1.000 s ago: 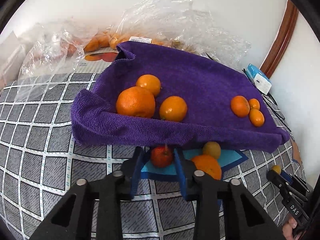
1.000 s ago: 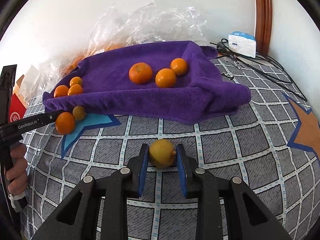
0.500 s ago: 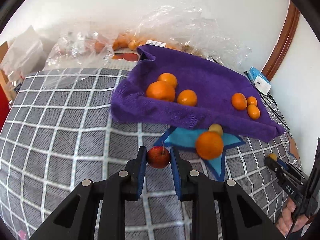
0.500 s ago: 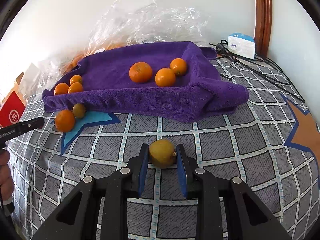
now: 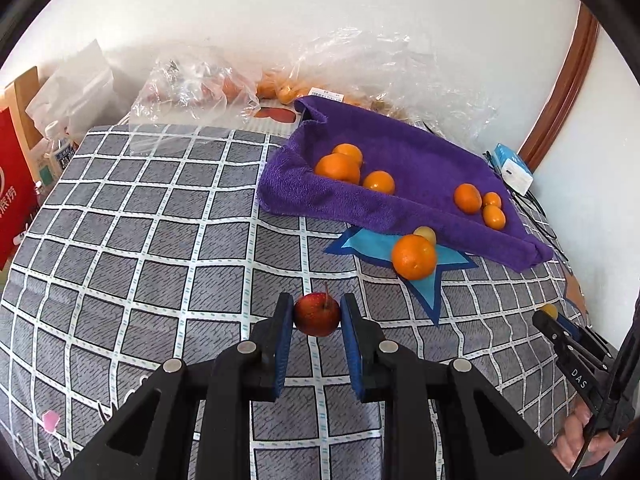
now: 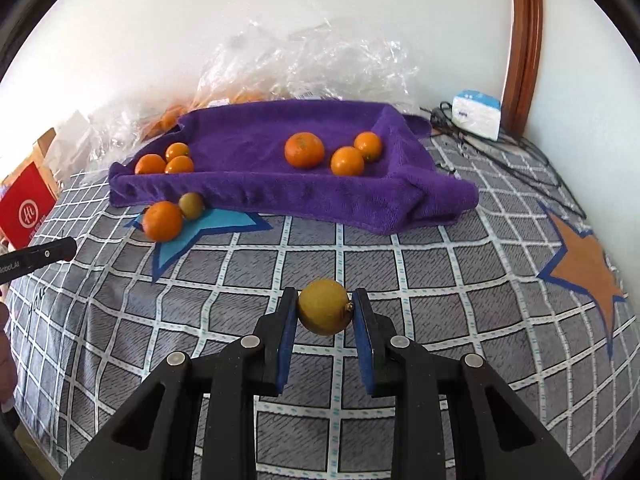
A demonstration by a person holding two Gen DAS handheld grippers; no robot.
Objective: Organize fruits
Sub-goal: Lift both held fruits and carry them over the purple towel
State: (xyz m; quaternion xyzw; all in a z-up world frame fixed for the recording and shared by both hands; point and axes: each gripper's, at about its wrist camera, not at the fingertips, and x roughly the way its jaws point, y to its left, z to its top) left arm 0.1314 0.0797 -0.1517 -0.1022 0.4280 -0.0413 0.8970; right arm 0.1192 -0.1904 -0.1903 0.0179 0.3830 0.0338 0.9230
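- While both of my grippers are loaded, the purple towel [image 5: 420,168] serves as my reference; it lies on the checked grey cloth [image 5: 160,220] with its edges turned up like a shallow tray.
- My left gripper [image 5: 317,316] is closed down on a small red apple [image 5: 317,313]; both blue pads press its sides and the stem points up. It is held over the checked cloth, well clear of the towel's near left corner.
- My right gripper [image 6: 324,314] is clamped on a small yellow fruit [image 6: 324,312], pads tight on either side. It is held in front of the towel's near edge, about mid-length, with open cloth between.
- Inside the towel, right wrist view: three larger oranges [image 6: 304,150] grouped toward the right end, three smaller ones [image 6: 166,160] bunched at the left end.
- Outside the towel: one orange [image 6: 162,220] and a small greenish-yellow fruit [image 6: 191,205] lie on the blue star patch [image 6: 224,222], touching each other; the small one sits against the towel's near edge.
- Behind the towel, against the wall: crumpled clear plastic bags [image 6: 304,64], some with orange fruit inside.
- Beyond the towel's right end: a white and blue box [image 6: 477,114] with black cables [image 6: 520,164] trailing over the cloth.
- Far left of the towel: a red carton [image 6: 24,208] at the cloth's edge.
- In the left wrist view my other gripper shows at the lower right edge, with the yellow fruit just visible at its tip.
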